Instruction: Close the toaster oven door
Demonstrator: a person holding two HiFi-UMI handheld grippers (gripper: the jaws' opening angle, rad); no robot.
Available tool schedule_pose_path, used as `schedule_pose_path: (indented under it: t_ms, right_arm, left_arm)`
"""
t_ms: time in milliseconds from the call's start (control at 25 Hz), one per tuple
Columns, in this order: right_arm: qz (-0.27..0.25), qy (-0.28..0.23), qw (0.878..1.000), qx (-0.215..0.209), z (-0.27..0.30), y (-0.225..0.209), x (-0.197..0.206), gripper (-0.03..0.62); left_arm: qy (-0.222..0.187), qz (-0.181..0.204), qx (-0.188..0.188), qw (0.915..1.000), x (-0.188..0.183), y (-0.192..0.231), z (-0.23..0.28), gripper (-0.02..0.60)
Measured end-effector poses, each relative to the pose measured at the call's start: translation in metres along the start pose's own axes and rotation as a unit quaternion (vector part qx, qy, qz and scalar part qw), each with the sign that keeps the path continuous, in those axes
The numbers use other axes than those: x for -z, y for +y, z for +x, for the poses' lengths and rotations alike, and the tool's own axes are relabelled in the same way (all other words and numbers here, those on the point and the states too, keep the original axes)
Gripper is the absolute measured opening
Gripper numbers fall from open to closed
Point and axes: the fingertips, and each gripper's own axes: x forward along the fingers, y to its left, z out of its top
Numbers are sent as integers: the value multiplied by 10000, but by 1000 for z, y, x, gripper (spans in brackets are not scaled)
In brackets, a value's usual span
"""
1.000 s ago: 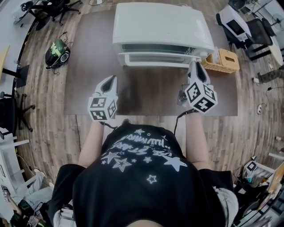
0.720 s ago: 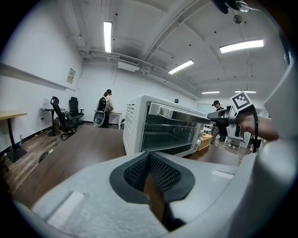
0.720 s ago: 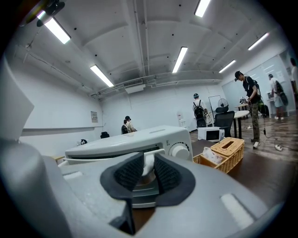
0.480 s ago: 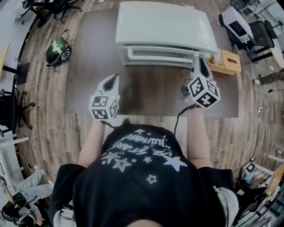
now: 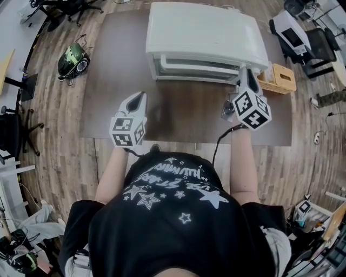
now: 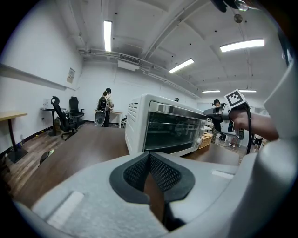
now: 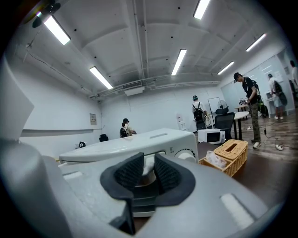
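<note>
The white toaster oven (image 5: 208,32) stands at the far middle of the brown tabletop (image 5: 184,116), its front facing the person. Its glass door (image 6: 174,132) stands upright against the front, closed or very nearly so. The pale door handle (image 5: 197,66) runs across the top of the front.

The right gripper (image 5: 244,76) is at the right end of that front. In the right gripper view its dark pads (image 7: 128,172) stand a little apart with a white piece of the handle (image 7: 148,163) filling the gap between them, so it grips the handle's right end. Just right of the jaws a round control knob (image 7: 186,155) shows on the oven's face.

The left gripper (image 5: 139,96) hovers over the near left part of the table, well apart from the oven, pointing toward it and slightly downward. Its pads meet at the tips and hold nothing; only bare tabletop shows through the slit below them.

A wicker basket (image 5: 278,78) with something pale inside it sits just right of the oven, at the table's far right corner. Beyond it in the right gripper view a small white microwave (image 7: 212,135) rests on another surface. The table stands on a wood-plank floor (image 5: 59,124), where office chairs (image 5: 67,11) stand at the far left. People stand in the room's background.
</note>
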Motion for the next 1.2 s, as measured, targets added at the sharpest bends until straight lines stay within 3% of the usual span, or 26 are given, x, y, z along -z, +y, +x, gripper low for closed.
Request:
schedule_pose_path:
  t_ms: [520, 560, 640, 1000, 1200]
  right_arm:
    - [248, -70, 9996, 121, -5, 6, 0, 79]
    - [253, -84, 9996, 138, -7, 8, 0, 121]
    - [273, -109, 9994, 164, -11, 15, 1, 130]
    - [266, -158, 9944, 1015, -97, 29, 39, 130]
    - [399, 186, 9911, 1259, -142, 30, 78, 125]
  left_arm:
    - [203, 21, 241, 9995, 5, 15, -2, 11]
    - [224, 24, 289, 9993, 6, 17, -2, 11]
    - [271, 31, 396, 9988, 8, 21, -1, 11]
    - [703, 392, 1553, 9846, 34, 16, -2, 11]
    - [851, 707, 2025, 9730, 47, 2, 0, 11]
